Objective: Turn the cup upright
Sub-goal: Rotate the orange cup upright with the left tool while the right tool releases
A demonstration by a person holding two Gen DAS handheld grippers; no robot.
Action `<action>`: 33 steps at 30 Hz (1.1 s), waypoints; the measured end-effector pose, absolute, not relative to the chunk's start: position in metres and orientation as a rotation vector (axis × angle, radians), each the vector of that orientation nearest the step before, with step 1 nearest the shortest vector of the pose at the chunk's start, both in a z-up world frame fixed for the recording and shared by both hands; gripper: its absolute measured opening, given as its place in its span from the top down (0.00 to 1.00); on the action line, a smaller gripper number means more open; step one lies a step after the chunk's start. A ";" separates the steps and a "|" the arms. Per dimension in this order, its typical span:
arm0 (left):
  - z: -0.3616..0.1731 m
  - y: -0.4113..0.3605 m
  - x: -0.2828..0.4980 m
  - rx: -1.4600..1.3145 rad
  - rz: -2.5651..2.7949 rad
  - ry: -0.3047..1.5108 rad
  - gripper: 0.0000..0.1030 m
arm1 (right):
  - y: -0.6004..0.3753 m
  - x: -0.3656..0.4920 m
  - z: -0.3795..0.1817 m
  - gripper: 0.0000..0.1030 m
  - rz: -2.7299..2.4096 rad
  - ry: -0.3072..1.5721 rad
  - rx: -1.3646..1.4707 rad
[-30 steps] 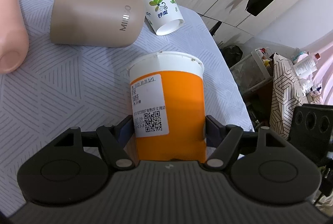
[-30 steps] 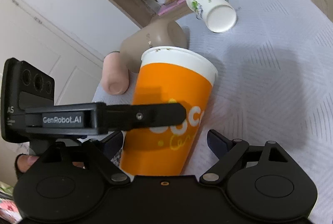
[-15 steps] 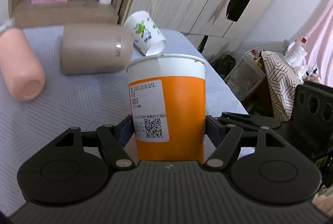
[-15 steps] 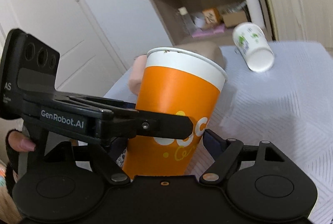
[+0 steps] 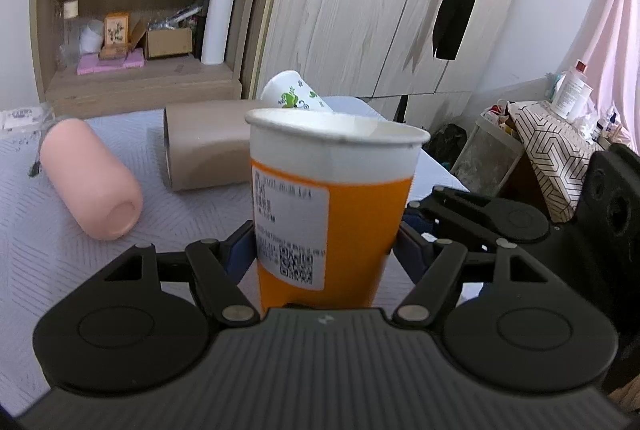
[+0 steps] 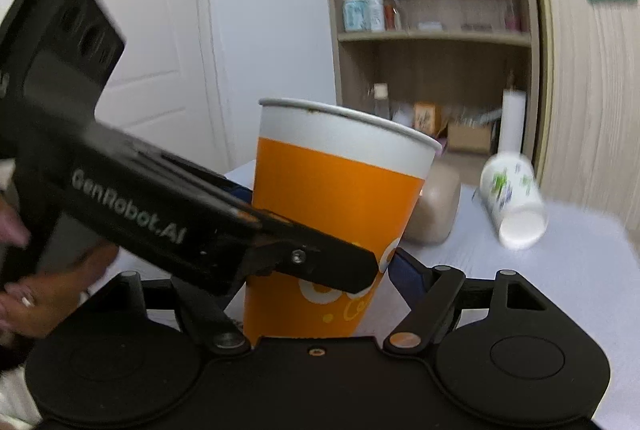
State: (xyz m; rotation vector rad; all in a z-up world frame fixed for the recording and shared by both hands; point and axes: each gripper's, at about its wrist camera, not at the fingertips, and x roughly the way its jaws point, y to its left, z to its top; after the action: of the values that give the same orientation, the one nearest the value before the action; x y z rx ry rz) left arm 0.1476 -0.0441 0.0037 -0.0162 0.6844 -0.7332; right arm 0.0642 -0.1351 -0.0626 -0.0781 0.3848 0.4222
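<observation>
Orange cup point(image 5: 332, 214): paper, white band under the rim, printed label with QR code facing the left wrist camera.

Left wrist view: cup stands mouth up between the left gripper point(image 5: 324, 250) fingers, close to vertical. Both blue pads press the lower wall, so this tool is closed onto the cup. Cup base is hidden behind the gripper body; cannot tell whether it rests on the grey patterned tablecloth point(image 5: 60, 250) or hangs just above it. Part of the right gripper shows at the right edge, just beside the cup. Behind the cup, all lying on their sides: pink tumbler point(image 5: 92, 178), beige tumbler point(image 5: 204, 150), white floral paper cup point(image 5: 296, 96). Wooden shelf unit point(image 5: 136, 10) at the back.

Right wrist view: same cup point(image 6: 332, 226), rim up, leaning slightly in this frame. Right gripper point(image 6: 316, 278) brackets it: right pad sits at or very near the wall, left pad is hidden behind the left gripper's finger point(image 6: 312, 262), which crosses in front. Cannot tell whether the right tool is actually clamping or only open around the cup. Floral cup point(image 6: 514, 206) on its side to the right, beige tumbler point(image 6: 436, 210) behind. Frame blurred.

Progress (judgement): the flip itself looks done, mouth is up. Left to do: confirm base flat on the cloth, release, withdraw without tipping. Other three vessels not upright.
</observation>
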 end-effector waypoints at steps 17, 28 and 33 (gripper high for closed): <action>0.001 -0.039 0.195 -0.073 -0.702 0.601 0.31 | -0.121 0.107 -0.055 0.22 0.378 0.303 -0.267; -0.005 -0.050 0.205 -0.016 -0.675 0.594 0.31 | -0.129 0.132 -0.064 0.23 0.387 0.336 -0.278; -0.007 -0.052 0.198 0.020 -0.681 0.576 0.31 | -0.132 0.132 -0.064 0.25 0.405 0.364 -0.246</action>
State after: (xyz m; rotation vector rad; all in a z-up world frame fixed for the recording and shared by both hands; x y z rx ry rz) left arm 0.1983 -0.0522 -0.0067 0.0202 0.5762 -0.6812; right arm 0.1324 -0.1320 -0.0644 -0.2465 0.3642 0.4055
